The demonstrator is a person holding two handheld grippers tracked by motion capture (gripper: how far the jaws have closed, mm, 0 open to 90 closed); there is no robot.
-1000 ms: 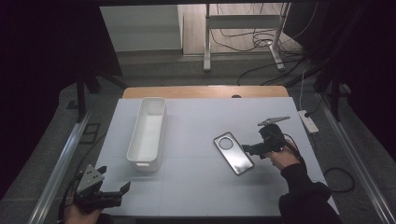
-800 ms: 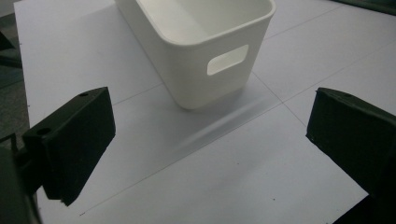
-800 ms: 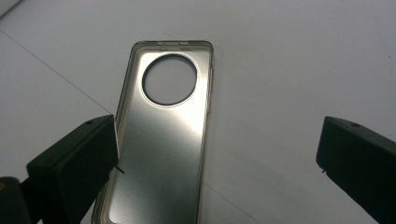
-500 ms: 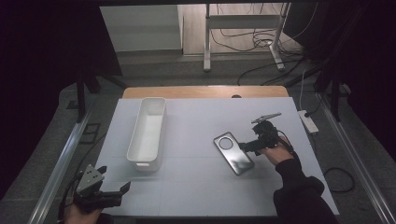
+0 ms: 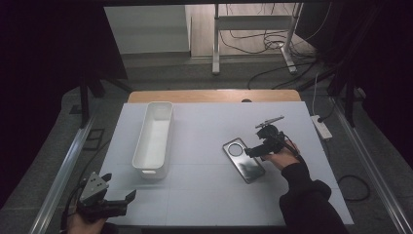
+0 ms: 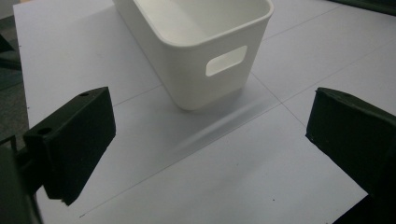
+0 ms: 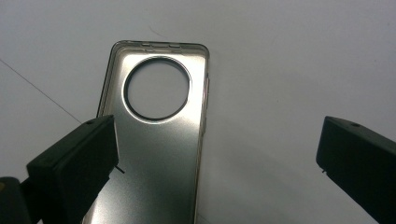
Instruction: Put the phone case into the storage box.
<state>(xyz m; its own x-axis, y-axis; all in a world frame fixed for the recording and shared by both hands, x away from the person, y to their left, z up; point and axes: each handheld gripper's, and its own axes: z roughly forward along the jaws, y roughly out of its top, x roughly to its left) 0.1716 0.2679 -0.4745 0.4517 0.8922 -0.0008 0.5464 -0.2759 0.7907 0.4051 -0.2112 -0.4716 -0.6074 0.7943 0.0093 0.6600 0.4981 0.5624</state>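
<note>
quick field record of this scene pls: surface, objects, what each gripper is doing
surface: white table top
object in hand's reach: silver phone case with round camera cutout, lying flat, inner side up
other object: white plastic bin, long, with handle slot, nothing seen inside
right gripper: open, fingers either side of the case's lower part, not closed on it
left gripper: open, at the near left corner, pointed at the bin's end, holding nothing
contact: case and bin apart
</note>
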